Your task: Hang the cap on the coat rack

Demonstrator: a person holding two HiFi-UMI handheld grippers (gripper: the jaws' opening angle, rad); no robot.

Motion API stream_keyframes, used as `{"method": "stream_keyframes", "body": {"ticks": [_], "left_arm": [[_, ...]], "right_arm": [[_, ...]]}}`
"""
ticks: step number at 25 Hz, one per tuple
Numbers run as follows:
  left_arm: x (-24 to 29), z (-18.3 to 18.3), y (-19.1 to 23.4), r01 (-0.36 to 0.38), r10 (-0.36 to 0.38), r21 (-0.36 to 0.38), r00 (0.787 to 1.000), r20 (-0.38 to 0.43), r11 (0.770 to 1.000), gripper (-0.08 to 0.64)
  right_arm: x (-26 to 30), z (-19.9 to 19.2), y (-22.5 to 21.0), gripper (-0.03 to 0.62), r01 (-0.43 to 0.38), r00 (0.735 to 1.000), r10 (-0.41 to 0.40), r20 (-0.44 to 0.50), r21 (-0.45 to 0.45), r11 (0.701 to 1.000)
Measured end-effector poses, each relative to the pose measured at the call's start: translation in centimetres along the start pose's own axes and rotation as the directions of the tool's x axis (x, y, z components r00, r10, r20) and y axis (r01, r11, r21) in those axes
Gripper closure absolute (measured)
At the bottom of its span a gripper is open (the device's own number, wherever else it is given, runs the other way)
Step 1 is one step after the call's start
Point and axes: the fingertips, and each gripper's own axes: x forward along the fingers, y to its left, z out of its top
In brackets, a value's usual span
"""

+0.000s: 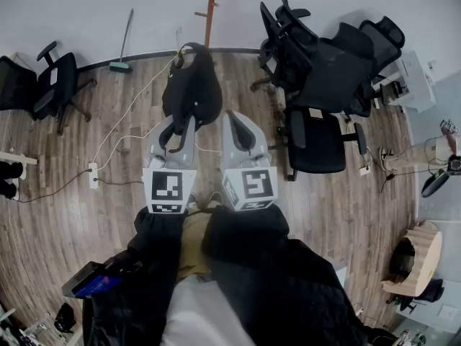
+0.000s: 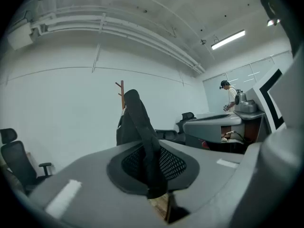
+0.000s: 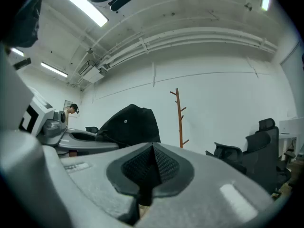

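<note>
A black cap hangs in front of me from my left gripper, which is shut on a narrow part of its rim. In the left gripper view that black band runs up between the pads and the cap's crown stands above them. The coat rack, a thin orange-brown pole with short pegs, stands by the white wall just beyond the cap; it also shows as the rack behind the cap and the rack right of the cap. My right gripper is beside the left one, shut and holding nothing.
Several black office chairs crowd the right side close to the rack. Another chair stands at the left wall, with a broom leaning nearby. White cables and a power strip lie on the wood floor. A person stands far off.
</note>
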Motion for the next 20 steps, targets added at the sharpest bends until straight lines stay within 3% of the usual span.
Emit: {"method": "stream_keyframes", "body": {"ticks": [8, 16, 20], "left_arm": [[-0.1, -0.8, 0.7, -0.017, 0.017, -0.012, 1.0, -0.011, 1.0, 0.521], [-1.1, -2.8, 2.4, -0.074, 0.072, -0.037, 0.997, -0.036, 0.997, 0.518], [-1.8, -3.6, 3.9, -0.079, 0.077, -0.056, 0.996, -0.047, 0.995, 0.518]], "right_arm": [[0.3, -0.5, 0.0, 0.598, -0.013, 1.0, 0.012, -0.006, -0.01, 1.0], [-0.4, -2.8, -2.2, 0.598, 0.028, 0.998, -0.028, -0.057, -0.002, 1.0], [0.2, -3.4, -1.4, 0.597, 0.033, 0.996, -0.034, -0.081, -0.007, 0.999]]}}
